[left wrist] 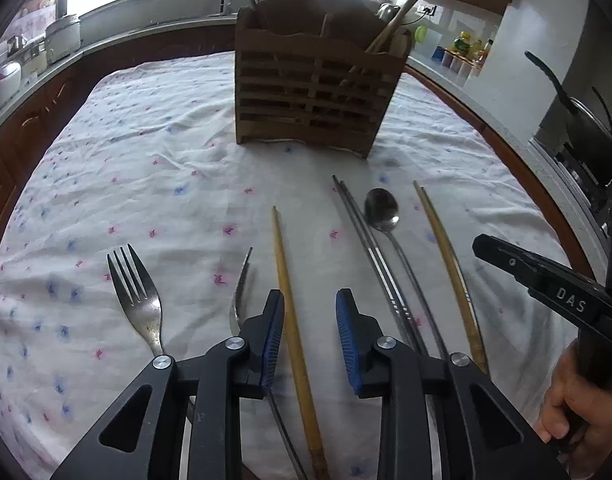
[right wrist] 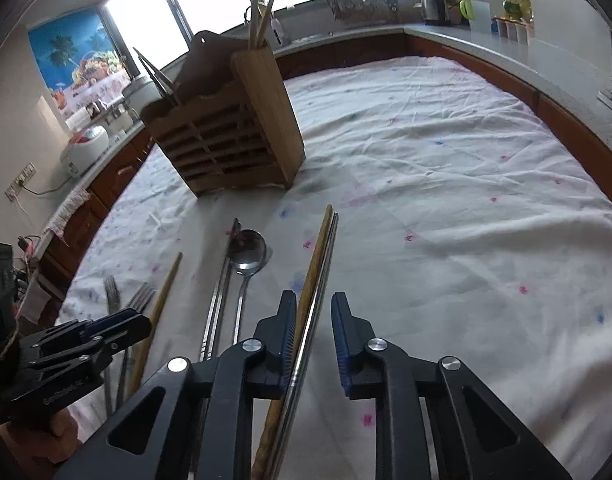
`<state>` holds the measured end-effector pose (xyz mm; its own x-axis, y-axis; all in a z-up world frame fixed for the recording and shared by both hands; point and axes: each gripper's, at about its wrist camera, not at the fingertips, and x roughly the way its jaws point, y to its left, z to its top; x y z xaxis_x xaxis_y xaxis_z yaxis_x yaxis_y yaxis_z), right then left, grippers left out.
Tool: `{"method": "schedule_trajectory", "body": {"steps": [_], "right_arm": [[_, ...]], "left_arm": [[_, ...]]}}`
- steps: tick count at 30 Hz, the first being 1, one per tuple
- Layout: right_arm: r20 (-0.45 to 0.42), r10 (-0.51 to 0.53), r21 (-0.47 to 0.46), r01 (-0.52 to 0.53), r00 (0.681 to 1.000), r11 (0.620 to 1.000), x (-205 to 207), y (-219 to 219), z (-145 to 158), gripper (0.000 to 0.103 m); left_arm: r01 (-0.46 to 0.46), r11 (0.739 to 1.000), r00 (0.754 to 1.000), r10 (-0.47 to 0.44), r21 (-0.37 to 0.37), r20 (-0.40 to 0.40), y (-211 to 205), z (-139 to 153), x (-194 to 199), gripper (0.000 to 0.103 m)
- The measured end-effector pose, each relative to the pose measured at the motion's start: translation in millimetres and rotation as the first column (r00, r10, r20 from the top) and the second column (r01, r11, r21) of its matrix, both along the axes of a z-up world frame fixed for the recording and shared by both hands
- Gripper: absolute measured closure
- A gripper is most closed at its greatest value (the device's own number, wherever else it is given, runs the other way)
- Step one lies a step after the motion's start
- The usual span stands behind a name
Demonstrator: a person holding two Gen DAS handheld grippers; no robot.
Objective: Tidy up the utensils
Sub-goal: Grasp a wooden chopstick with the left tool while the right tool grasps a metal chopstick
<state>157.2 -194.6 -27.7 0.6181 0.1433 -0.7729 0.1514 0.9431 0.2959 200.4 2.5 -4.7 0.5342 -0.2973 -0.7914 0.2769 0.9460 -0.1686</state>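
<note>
On the flowered tablecloth (left wrist: pixel 165 152) lie two forks (left wrist: pixel 135 300), a wooden chopstick (left wrist: pixel 289 320), a metal chopstick pair (left wrist: pixel 370 248), a spoon (left wrist: pixel 382 208) and another wooden chopstick (left wrist: pixel 446 256). My left gripper (left wrist: pixel 310 296) straddles the first wooden chopstick, which lies by the left pad with a gap to the right pad. My right gripper (right wrist: pixel 314 296) straddles a wooden chopstick (right wrist: pixel 316 256) and a metal one (right wrist: pixel 328 256) lying together; its right pad stands clear of them. The wooden slatted holder (left wrist: pixel 310 92) stands behind, with chopsticks in it.
The right gripper's side (left wrist: pixel 526 268) and the hand holding it show at the right of the left wrist view. The table's brown edge (right wrist: pixel 578 128) curves round the cloth. A pan (left wrist: pixel 582 120) sits on a stove at right, and a rice cooker (right wrist: pixel 85 148) on the counter.
</note>
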Motion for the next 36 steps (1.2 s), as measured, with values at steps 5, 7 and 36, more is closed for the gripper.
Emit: {"method": "schedule_trajectory", "body": {"steps": [5,7,36], "right_arm": [[-0.047,0.010,-0.013,-0.011,0.999,1.000,13,2,-12,0.091],[-0.048,0.010,-0.035,-0.012,0.999,0.999,17,4,-11,0.093],[-0.064,0.051,-0.099,-0.058,0.997,0.993,39,-5,-16,0.093]], "left_arm": [[-0.005,1.000,0.999,0.005,0.000,-0.038,0,-12,12,0.079],[-0.008,1.000,0.998,0.008,0.000,-0.058,0,-17,17,0.080],[0.033,0.989,0.999,-0.030,0.146,-0.023,-34,-24,50,0.088]]}}
